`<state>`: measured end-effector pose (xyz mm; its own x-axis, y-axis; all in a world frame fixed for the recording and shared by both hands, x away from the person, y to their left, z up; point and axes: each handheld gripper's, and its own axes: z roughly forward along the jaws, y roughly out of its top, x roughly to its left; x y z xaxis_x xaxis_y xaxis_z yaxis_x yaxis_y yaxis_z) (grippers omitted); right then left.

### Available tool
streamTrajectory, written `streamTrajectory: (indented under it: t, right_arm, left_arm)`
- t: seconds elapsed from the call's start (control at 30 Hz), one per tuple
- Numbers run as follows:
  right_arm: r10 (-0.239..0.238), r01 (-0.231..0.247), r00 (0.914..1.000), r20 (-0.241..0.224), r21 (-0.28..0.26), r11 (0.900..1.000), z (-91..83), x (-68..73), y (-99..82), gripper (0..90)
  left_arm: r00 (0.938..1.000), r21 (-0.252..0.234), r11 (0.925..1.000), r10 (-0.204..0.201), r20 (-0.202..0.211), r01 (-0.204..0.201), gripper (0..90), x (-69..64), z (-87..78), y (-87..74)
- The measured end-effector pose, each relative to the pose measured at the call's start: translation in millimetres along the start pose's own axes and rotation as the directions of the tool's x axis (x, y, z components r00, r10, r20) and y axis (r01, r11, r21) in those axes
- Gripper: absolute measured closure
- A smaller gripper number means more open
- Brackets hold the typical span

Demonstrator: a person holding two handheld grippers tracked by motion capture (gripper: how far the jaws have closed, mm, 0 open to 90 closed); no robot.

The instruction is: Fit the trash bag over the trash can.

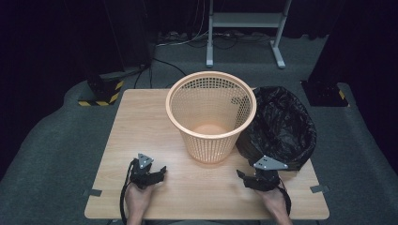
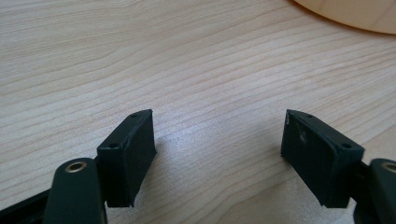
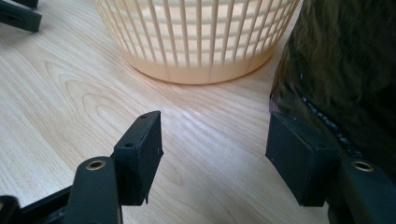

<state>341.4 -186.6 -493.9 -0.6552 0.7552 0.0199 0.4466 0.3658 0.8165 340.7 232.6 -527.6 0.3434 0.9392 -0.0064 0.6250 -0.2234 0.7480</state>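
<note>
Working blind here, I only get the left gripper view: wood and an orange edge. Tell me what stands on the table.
Observer: An orange mesh basket stands upright in the middle of the table, empty as far as I can see.
Operator: Say what is beside it.
Observer: A black bin bag, mouth open, sits against the basket's right side.
Operator: Report the right tool.
Observer: The right tool is open with nothing between its jaws, low over the table by the bag's near edge.
</note>
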Motion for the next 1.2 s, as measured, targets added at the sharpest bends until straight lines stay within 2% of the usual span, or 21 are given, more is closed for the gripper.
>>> streamTrajectory:
  t: [0.43, 0.6, 0.87, 1.2]
  right_arm:
    - [0.003, -0.003, 0.9999, -0.016, -0.017, 0.9999, -5.5, -0.3, 5.1, 37.3]
    - [-0.014, 0.013, 0.9998, -0.016, -0.030, 0.9995, -12.0, 0.4, 10.6, 37.9]
    - [-0.030, 0.029, 0.9994, -0.017, -0.017, 0.9994, -15.0, 0.9, 15.0, 38.6]
    - [-0.042, 0.041, 0.9988, -0.023, -0.040, 0.9984, -24.6, 2.5, 25.1, 39.1]
  left_arm:
    - [1.0000, 0.000, 1.0000, 0.000, 0.000, 0.000, 26.0, 0.0, 0.0, 0.0]
    - [1.0000, 0.000, 1.0000, -0.001, 0.000, 0.001, 26.0, 0.0, 0.0, 0.0]
    - [1.0000, 0.000, 1.0000, 0.000, 0.001, 0.000, 26.0, 0.2, 0.1, 0.1]
    - [1.0000, 0.000, 1.0000, -0.001, 0.001, 0.001, 26.0, 0.1, 0.1, 0.1]
